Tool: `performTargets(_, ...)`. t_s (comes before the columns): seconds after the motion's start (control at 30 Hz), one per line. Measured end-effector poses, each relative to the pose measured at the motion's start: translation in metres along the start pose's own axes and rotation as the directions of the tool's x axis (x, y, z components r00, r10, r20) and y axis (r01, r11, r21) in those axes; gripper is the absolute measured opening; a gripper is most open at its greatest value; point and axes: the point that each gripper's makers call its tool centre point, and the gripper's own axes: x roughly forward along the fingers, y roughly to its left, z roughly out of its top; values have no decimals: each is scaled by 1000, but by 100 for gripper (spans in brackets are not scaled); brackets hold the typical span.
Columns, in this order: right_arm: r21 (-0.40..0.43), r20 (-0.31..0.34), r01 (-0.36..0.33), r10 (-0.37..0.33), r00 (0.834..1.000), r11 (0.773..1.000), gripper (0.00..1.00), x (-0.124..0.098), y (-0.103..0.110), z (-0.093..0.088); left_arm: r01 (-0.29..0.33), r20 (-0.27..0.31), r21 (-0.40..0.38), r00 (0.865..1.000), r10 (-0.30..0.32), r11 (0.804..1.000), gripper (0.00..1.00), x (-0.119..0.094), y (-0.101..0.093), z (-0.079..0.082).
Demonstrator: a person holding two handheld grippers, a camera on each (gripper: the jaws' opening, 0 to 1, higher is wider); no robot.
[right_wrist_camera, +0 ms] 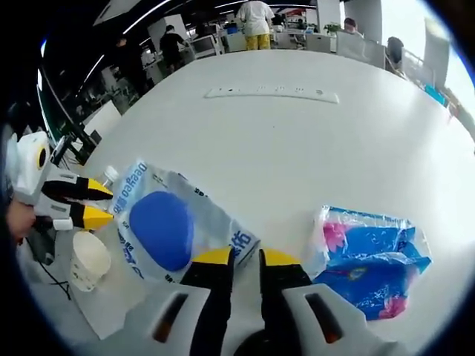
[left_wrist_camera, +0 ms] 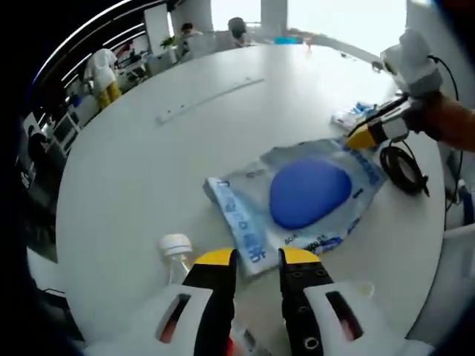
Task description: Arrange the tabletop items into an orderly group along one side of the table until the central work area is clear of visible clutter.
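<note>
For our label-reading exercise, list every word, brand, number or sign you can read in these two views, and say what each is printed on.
No text can be quoted with certainty.
clear bag: blue lettering along its edges, turned and too blurred to read.
tissue pack: pink flower print, no legible words.
paper cup: no text seen.
white strip: markings too small to read.

People (right_wrist_camera: pixel 256 22) and office desks (right_wrist_camera: pixel 215 44) in the background beyond the table
</note>
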Motion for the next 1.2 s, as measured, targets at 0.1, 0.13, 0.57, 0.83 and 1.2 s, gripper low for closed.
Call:
performTargets(0.1, -2, -2, -3, 3, 1000, 1000, 9, 1, 1, 0, -5, -19, 27, 1000, 5, 1000, 15, 2, 0, -2)
performTargets(0.13, -1, -2, -4, 4, 1000, 1000, 9, 1, 1, 0, -3, -21, 27, 1000, 4, 1000, 15, 2, 0, -2)
performTargets(0.57, -11, -7, 2, -2, 1000, 1000, 5, 2, 0, -1, -32, -73, 81, 997, 38, 996, 2, 8, 8, -6)
performTargets(0.83, -13, -12, 6, -6, 1000, 1000, 3, 3, -3, -2, -27, -74, 59, 997, 32, 998, 0, 10, 7, -7)
performTargets(1.2, -10, -14, 7, -8, 1000, 1000, 1, 3, -4, -1, -14, -78, -16, 997, 13, 1000, 0, 11, 8, -5)
